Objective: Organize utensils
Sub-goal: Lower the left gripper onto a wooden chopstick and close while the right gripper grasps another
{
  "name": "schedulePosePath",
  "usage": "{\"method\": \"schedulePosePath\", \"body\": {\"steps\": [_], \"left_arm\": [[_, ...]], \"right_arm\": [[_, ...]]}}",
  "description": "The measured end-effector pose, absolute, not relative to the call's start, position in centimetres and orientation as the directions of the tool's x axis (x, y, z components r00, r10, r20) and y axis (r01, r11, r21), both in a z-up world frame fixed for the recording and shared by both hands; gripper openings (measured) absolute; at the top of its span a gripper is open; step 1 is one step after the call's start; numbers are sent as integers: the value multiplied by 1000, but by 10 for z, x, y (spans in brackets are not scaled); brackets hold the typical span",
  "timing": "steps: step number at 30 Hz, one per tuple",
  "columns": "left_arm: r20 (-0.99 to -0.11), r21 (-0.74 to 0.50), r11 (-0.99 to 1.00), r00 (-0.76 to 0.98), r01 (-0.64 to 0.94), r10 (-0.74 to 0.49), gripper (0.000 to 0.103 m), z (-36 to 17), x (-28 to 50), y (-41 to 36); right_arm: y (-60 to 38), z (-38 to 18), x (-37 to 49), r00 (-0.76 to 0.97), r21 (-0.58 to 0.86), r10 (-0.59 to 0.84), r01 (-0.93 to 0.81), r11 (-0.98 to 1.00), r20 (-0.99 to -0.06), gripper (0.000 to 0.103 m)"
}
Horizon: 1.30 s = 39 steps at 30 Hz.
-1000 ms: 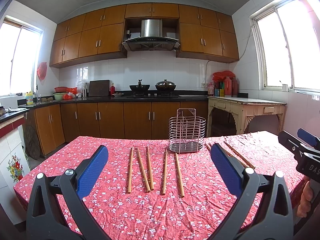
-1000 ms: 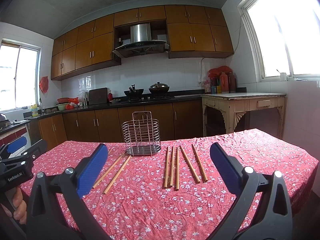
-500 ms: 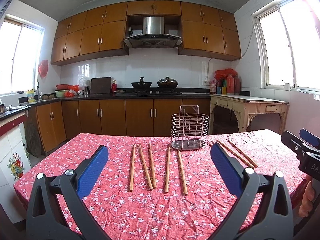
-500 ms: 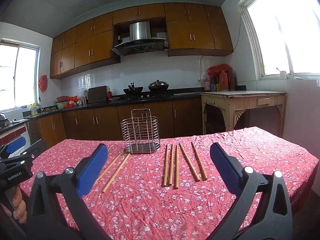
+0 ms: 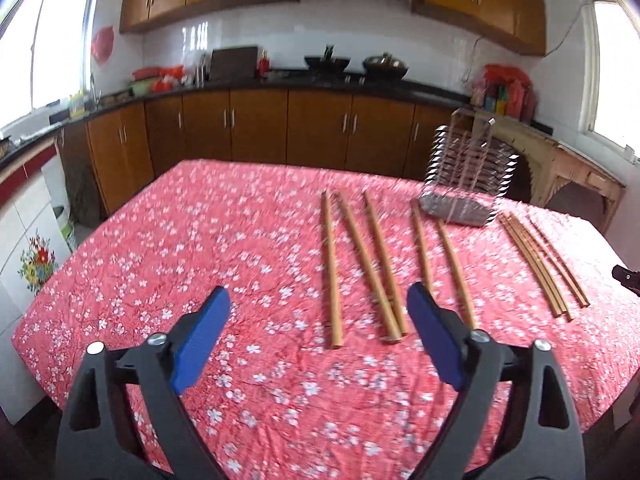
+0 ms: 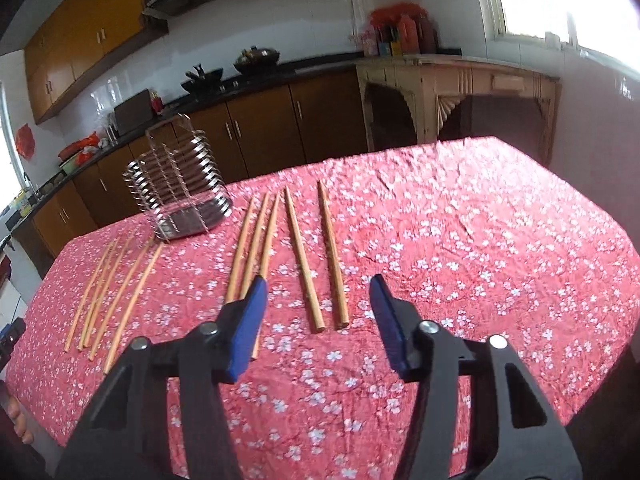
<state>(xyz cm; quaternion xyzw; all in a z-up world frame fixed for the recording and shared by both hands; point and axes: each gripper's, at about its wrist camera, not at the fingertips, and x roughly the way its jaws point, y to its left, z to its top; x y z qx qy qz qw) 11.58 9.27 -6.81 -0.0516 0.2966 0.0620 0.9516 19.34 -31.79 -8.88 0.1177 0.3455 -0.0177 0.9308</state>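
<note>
Kitchen table under a red floral cloth point(image 5: 200, 240), wooden cabinets behind. Chopsticks point(image 5: 332, 272) lie in loose groups near the wire holder point(image 5: 464, 184), none yet lifted. Left gripper point(image 5: 316, 340) and right gripper point(image 6: 316, 312) hover with jaws closing on nothing; the approach step apparently. Next: descend onto one stick.

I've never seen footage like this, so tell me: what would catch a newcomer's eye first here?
First, the red floral tablecloth spread across the table, with wooden chopsticks laid out on it in loose rows. Behind them stands an empty wire utensil holder. Closest to the camera, the blue-padded left gripper and right gripper hang over the chopstick ends, their jaws closing with nothing gripped yet.
</note>
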Motion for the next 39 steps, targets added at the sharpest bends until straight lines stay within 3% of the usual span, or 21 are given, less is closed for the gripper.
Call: {"method": "schedulePosePath", "body": {"steps": [2, 8, 12, 17, 31, 39], "left_arm": [[-612, -76, 984, 786, -161, 82, 77, -75, 126, 102], [-690, -123, 980, 723, -156, 28, 63, -86, 144, 105], [-702, -88, 989, 712, -115, 21, 60, -88, 154, 89], [-743, -31, 996, 668, -88, 36, 48, -96, 171, 70], [-777, 36, 986, 616, -161, 129, 12, -109, 188, 75], [-783, 54, 980, 601, -192, 161, 9, -109, 200, 73]], "right_arm": [[-323, -103, 214, 719, 211, 59, 123, 970, -692, 33], [-314, -135, 248, 635, 173, 57, 122, 977, -770, 29], [-307, -142, 254, 622, 135, 35, 115, 984, -782, 26], [-317, -145, 264, 620, 128, 14, 140, 982, -784, 10], [-331, -142, 255, 623, 64, -68, 187, 980, -779, 8], [-355, -142, 259, 615, 60, -114, 254, 965, -780, 8]]}}
